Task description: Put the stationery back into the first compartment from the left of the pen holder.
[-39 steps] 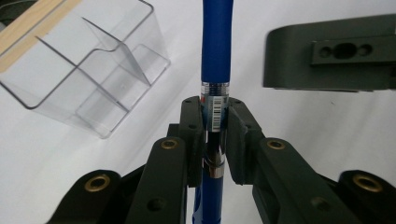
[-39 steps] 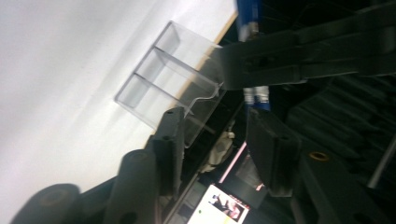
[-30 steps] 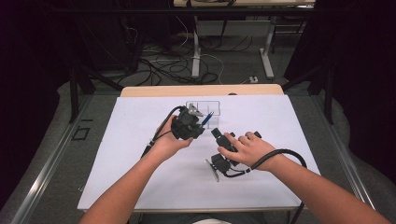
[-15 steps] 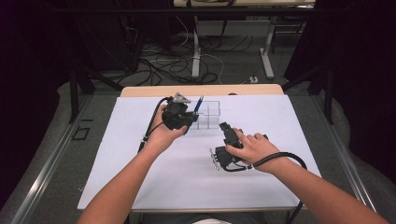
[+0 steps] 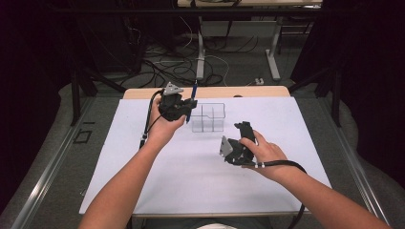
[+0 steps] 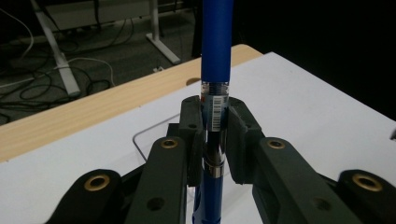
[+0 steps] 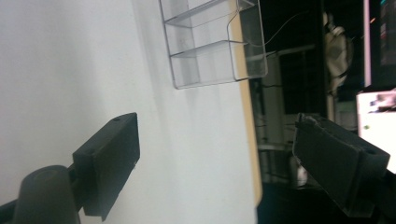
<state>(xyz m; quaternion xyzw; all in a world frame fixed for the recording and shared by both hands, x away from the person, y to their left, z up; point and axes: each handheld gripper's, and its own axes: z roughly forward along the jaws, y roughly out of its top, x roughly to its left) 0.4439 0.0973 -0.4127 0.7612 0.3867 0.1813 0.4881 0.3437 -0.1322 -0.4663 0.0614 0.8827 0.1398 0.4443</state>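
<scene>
Table (image 5: 143, 181): white top, wooden strip along the far edge. Floor behind it is dark, cluttered with cables (image 5: 162, 62) and desk legs.

Both forearms come in from the bottom of the high view. Left one angles up toward the far left of the table, right one toward centre-right.

Organizer (image 5: 208, 117): clear plastic, split into compartments by thin walls, sitting on the white top near the far edge, roughly centre. In the right gripper view it shows at the top (image 7: 212, 42), turned sideways, compartments look bare as far as I can tell.

Left gripper (image 5: 184, 107): held above the table just left of the organizer, grey plate on top, cable trailing down past the wrist. Jaws are clamped on the pen. The left gripper view shows both pads pressed against the barrel at the label band, gripper at (image 6: 215, 135).

Right gripper (image 5: 246, 129): well to the right of the left one, near the organizer's front right corner, above bare table. Jaws wide apart, have just been opening, nothing between them (image 7: 215, 158).

Pen (image 5: 192, 98): blue, standing close to upright in the left jaws, top poking above the gripper, lower end below the pads (image 6: 215, 51). It's beside the organizer's left side, not in it; can't tell whether the tip touches anything.
</scene>
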